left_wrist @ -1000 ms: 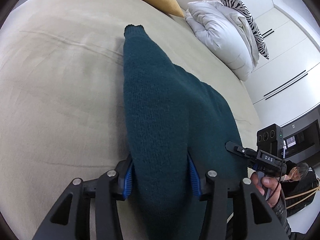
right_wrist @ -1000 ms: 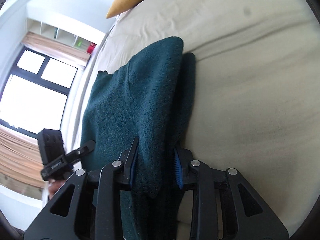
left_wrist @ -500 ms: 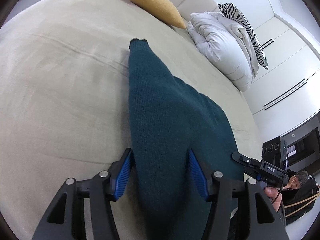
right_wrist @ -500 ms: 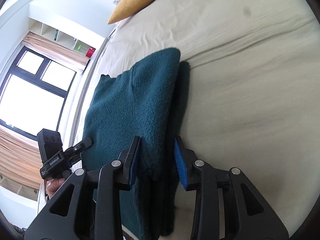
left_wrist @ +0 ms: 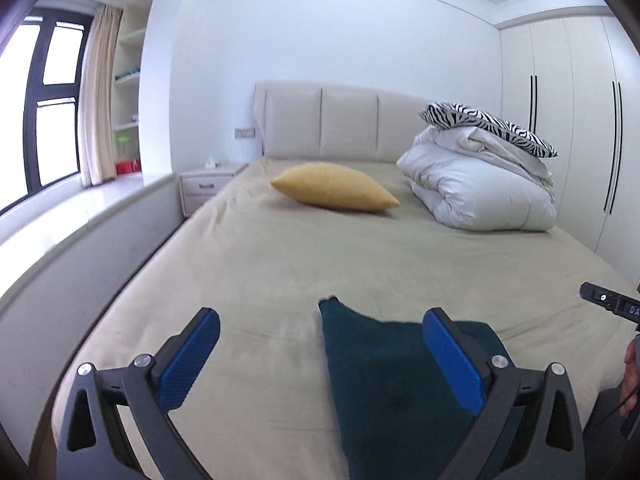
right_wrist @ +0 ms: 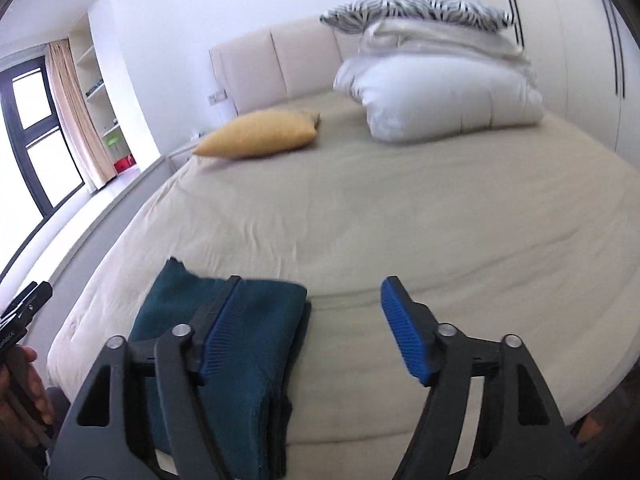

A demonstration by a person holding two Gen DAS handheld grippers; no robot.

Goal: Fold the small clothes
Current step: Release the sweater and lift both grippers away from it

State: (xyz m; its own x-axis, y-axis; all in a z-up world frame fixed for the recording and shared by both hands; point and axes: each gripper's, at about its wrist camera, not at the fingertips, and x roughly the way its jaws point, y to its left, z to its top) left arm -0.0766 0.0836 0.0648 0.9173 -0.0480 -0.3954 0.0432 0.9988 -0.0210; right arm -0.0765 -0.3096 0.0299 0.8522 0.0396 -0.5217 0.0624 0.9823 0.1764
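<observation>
wide bed with beige sheet (left_wrist: 280,264); folded dark teal knitted garment (left_wrist: 384,376) lies at its 6 o'clock edge. left hand-held gripper (left_wrist: 320,354) and right hand-held gripper (right_wrist: 308,330) have just been opening, jaws wide, gripping nothing, above it.

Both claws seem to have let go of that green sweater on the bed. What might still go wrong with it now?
1. The teal sweater lies close to the near edge of the bed; a nudge might slide it off.
2. Both the left gripper and the right gripper have just been opening and hold nothing, so the thick knit folds may spring loose.
3. The right gripper's finger looks near the fabric and may snag it.
</observation>
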